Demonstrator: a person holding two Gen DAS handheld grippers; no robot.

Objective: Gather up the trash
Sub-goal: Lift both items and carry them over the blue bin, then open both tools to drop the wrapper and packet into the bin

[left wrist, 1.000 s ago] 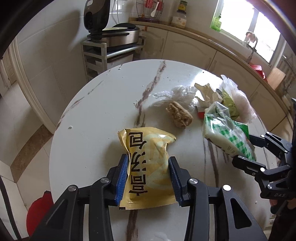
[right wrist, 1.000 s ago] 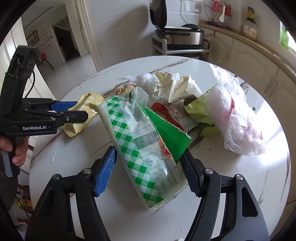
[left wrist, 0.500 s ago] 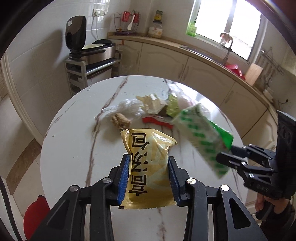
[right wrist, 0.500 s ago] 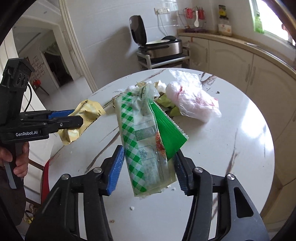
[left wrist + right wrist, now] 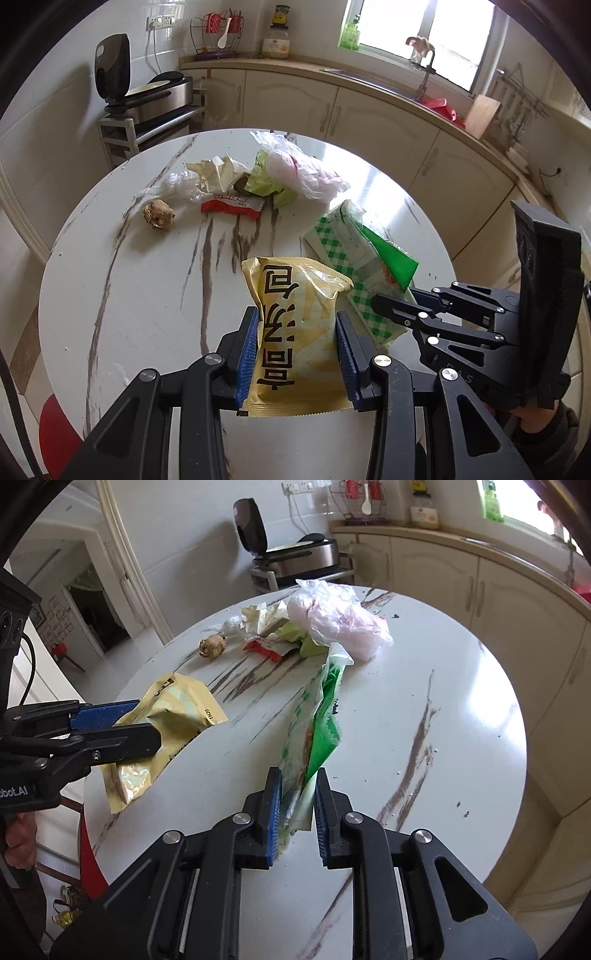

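My left fingers (image 5: 295,354) clench a yellow snack packet (image 5: 295,332), lifted above the near side of the table (image 5: 147,295). My right fingers (image 5: 297,801), easing apart slightly, still pinch a green checked wrapper (image 5: 314,723). More trash (image 5: 258,177) lies on the table's far side.

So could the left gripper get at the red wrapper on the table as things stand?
Probably not: the left gripper is shut on the yellow packet, which fills its jaws. The red wrapper itself lies uncovered farther across the table.
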